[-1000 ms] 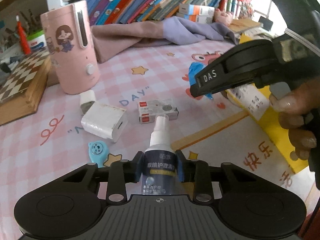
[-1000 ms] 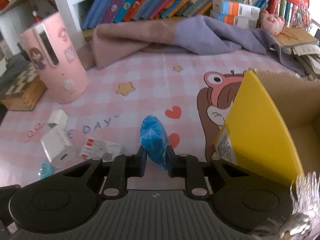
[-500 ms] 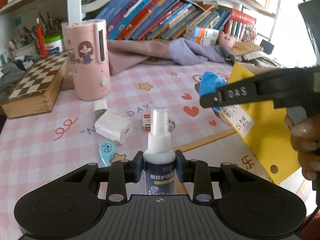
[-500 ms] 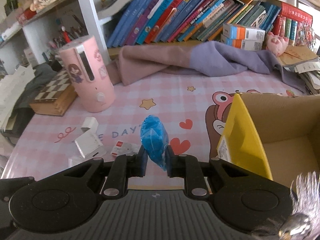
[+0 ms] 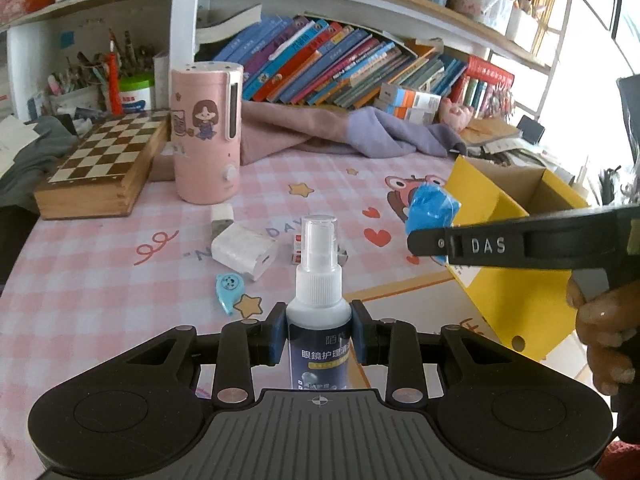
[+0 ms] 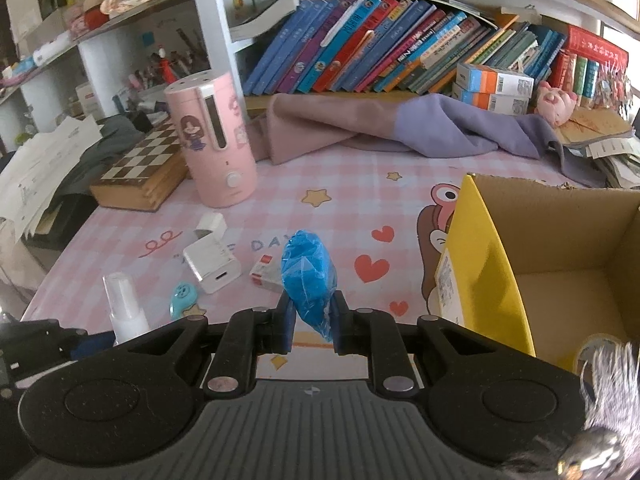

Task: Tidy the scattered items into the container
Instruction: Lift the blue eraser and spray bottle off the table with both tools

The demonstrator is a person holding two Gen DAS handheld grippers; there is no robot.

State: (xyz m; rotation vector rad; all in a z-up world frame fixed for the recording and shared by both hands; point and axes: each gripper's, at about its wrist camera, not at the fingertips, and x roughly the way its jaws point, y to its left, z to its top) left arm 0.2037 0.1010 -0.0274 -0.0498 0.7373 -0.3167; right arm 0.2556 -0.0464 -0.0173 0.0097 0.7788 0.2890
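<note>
A white shelving unit (image 6: 216,12) is set behind a table covered by a pink checked cloth (image 6: 340,188). Leaning books (image 6: 360,40) are held on one shelf. Daylight is admitted at right by a window (image 5: 592,60).

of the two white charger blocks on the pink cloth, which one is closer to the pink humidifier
The smaller white charger: it lies just in front of the pink humidifier. The larger white charger lies farther out, beside the blue whale-shaped item.
</note>
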